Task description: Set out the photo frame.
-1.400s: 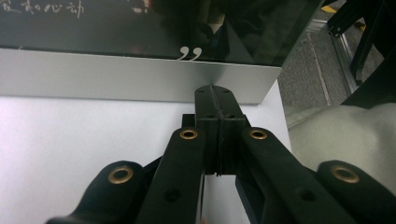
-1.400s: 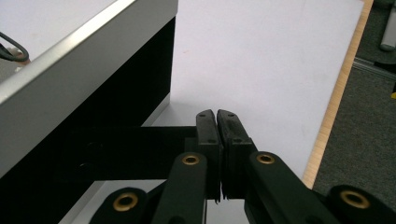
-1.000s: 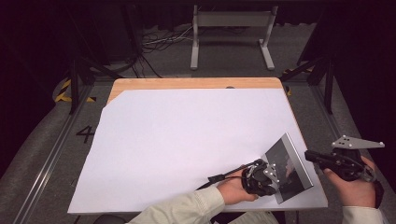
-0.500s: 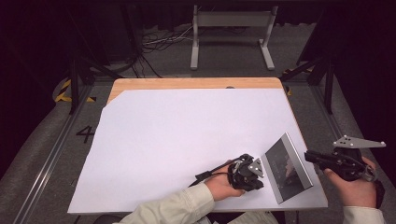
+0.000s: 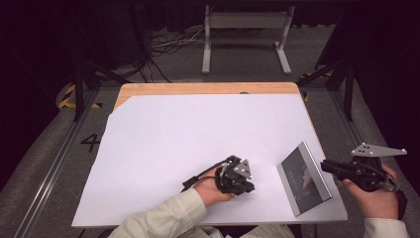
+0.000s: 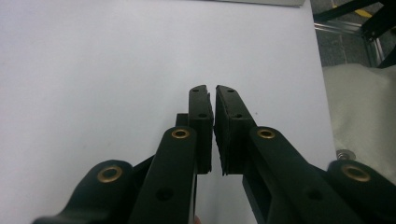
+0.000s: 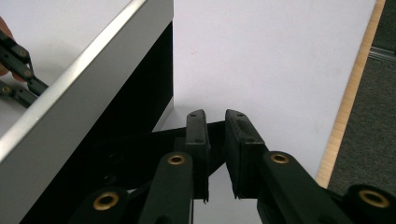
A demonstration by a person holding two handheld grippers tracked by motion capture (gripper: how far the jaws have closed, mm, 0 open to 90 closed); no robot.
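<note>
tray [image 5: 303, 177] on sheet [image 5: 198, 144] at right edge, between left hand-held gripper [image 5: 236, 179] and right hand-held gripper [image 5: 331, 166]

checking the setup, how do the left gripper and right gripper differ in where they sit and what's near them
The left gripper lies over the white sheet, apart from the silver-framed panel; the right gripper is off the table's right edge, close beside that panel. The left gripper faces bare sheet; the right gripper faces the panel's edge. Both have just been opening, a narrow gap with nothing between the jaws.

Bright even light on white sheet [image 5: 198, 148]; dark surroundings; near gripper parts soft.
</note>
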